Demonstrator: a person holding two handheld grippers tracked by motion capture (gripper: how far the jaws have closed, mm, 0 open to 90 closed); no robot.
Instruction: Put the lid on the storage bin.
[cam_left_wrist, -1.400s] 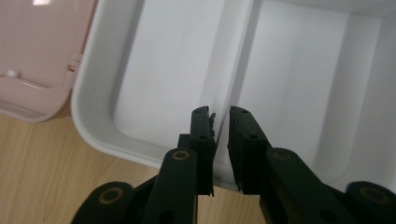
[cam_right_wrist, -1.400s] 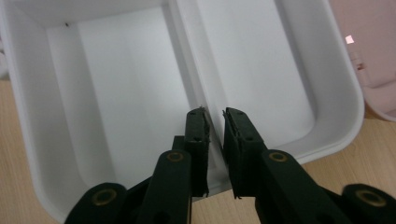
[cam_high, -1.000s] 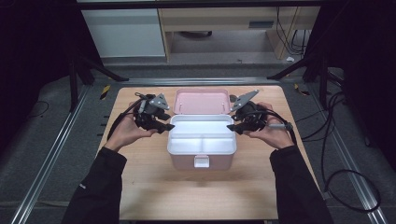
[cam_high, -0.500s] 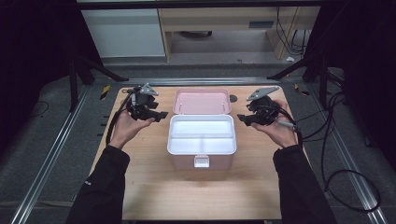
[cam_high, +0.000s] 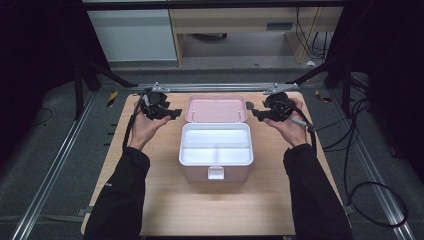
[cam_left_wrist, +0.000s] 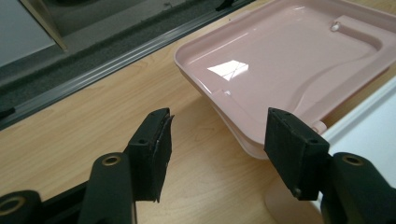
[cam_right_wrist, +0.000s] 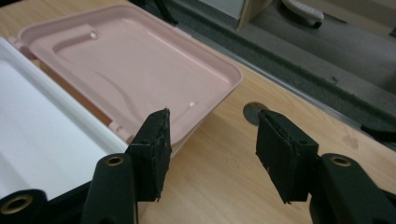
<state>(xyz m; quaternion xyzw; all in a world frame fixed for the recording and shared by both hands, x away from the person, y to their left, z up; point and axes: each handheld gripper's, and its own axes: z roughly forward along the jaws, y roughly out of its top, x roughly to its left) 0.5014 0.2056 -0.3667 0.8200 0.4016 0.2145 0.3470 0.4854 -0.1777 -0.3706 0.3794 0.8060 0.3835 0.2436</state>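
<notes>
A pink box (cam_high: 192, 172) stands open mid-table, with a white divided tray (cam_high: 216, 145) inside and a white latch (cam_high: 216, 173) on its front. Its pink lid (cam_high: 216, 109) lies folded back flat behind it. My left gripper (cam_high: 175, 114) hovers just left of the lid, open; its jaws have just been opening, and the lid's corner (cam_left_wrist: 280, 60) lies beyond the left gripper (cam_left_wrist: 217, 135), untouched. My right gripper (cam_high: 255, 115) is just right of the lid, open after widening too. The lid's edge (cam_right_wrist: 140, 60) passes behind one jaw of the right gripper (cam_right_wrist: 212, 135).
A metal rail (cam_high: 215, 87) runs along the table's far edge. A round hole (cam_right_wrist: 252, 112) is in the wood by the lid's right corner. Cables (cam_high: 350, 150) trail off the table's right side. Bare wood (cam_high: 165, 205) spreads in front of the box.
Both hands have moved outward from the box's rear corners, left one to the left and right one to the right. Both sets of jaws stand wider than before.
</notes>
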